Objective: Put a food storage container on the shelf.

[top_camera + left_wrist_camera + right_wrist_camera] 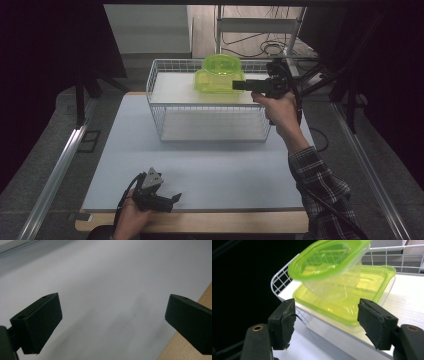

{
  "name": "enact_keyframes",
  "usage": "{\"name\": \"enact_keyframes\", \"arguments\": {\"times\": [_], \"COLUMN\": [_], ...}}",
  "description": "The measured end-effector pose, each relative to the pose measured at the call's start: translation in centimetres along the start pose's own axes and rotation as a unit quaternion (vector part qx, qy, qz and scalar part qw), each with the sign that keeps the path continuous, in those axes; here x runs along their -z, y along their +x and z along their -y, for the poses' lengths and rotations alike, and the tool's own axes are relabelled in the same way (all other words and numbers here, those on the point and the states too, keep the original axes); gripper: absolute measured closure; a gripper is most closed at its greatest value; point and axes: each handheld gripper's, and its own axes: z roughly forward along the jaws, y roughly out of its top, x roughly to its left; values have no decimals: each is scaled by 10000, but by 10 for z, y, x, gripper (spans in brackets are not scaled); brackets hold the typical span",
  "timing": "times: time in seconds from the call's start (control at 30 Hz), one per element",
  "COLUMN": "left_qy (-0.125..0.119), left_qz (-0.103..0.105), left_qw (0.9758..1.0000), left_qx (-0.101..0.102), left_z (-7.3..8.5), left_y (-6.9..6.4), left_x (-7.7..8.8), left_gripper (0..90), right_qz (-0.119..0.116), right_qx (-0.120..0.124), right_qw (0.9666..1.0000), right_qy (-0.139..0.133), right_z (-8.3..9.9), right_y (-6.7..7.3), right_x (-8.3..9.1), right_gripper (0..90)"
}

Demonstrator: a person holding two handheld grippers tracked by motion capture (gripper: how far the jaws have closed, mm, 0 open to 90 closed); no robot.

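Tub: clear square tub w/ green lid, lying on the basket's upper shelf, far-right part; in high view it sits at far centre of the table.
Bowl: round, clear w/ green lid, resting on top of tub, tilted toward the right claw in right gripper view.
Basket: white wire, on far half of the table; white shelf board inside, second board lower down.
Right claw: held level at basket's right side, pointing left at the tub; jaws apart, nothing pressed betw. them. Tub's near edge lies just beyond the pads, roughly betw. them; bowl above and past them. No contact seen. In high view the tips are right at tub's right edge.
Left claw: resting at near-left of table, well apart from basket; jaws wide, released, only bare white surface betw. them.
Person: right sleeve plaid, hand on right claw.
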Motion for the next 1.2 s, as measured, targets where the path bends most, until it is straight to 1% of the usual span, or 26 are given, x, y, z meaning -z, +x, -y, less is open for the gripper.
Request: {"name": "enact_keyframes", "arguments": {"times": [0.13,0.2,0.23,0.3,0.5,0.77,0.93,1.1,1.2], "left_qy": [-9,-22,-22,-26,-25,-23,-55,-47,-39], "left_qz": [-1,1,1,3,7,16,33,38,42], "left_qw": [10000,10000,10000,10000,10000,10000,10000,10000,10000], "left_qx": [-3,-4,-4,2,3,-10,16,26,18], "left_z": [0,0,0,0,0,0,0,0,0], "left_y": [0,0,0,0,0,0,0,0,0], "left_x": [0,0,0,0,0,0,0,0,0], "left_gripper": [9,9,9,9,9,9,9,9,9], "right_qz": [2,-18,-18,-16,-18,35,73,1,-9], "right_qx": [185,277,277,340,506,641,710,763,738], "right_qw": [9998,9996,9996,9993,9985,9973,9965,9961,9959], "right_qy": [52,92,92,122,211,350,431,448,520], "right_z": [13,24,24,33,53,72,86,99,108], "right_y": [4,6,6,7,9,7,5,1,-2], "right_x": [2,3,3,3,0,-6,-10,-11,-11], "right_gripper": [273,257,257,245,219,186,162,111,86]}}
